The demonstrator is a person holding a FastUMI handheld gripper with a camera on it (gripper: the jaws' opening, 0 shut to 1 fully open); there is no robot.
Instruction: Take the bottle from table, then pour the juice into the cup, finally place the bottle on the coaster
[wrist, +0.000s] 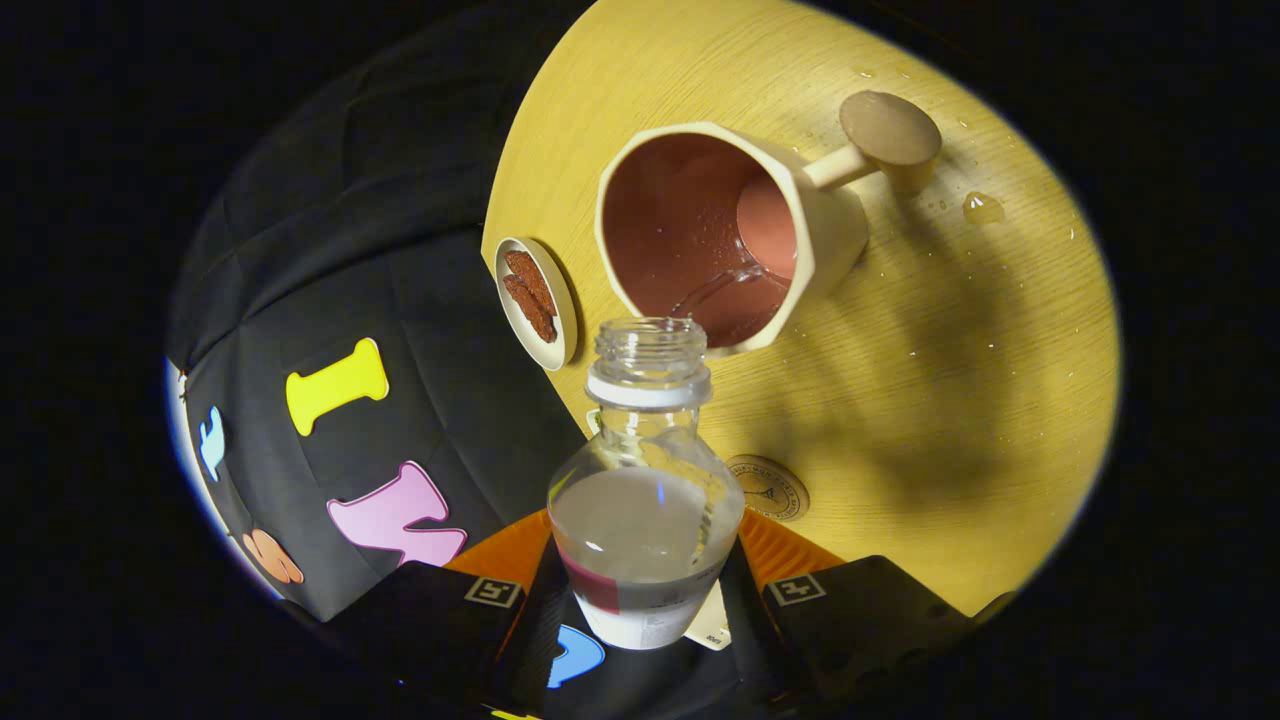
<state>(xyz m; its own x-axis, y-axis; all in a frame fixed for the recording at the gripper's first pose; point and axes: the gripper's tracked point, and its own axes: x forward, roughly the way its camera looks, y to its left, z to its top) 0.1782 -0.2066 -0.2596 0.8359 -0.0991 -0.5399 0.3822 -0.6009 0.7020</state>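
My gripper [645, 580] is shut on a clear plastic bottle [645, 500], both fingers pressing its labelled lower body. The bottle is uncapped, part full of pale liquid, and tilted with its open mouth toward the cup. Just beyond the mouth stands a cream cup [720, 240] with a brown inside and a knobbed handle; a little liquid lies in its bottom. A round cork coaster [775, 490] lies on the yellow wooden table [960, 400], right of the bottle's shoulder and close ahead of my right finger.
A small white dish [538, 300] with brown snack pieces sits by the table's edge, left of the cup. Water drops [982, 208] dot the wood near the cup's handle. The booth's black cloth wall hangs past the table edge on the left.
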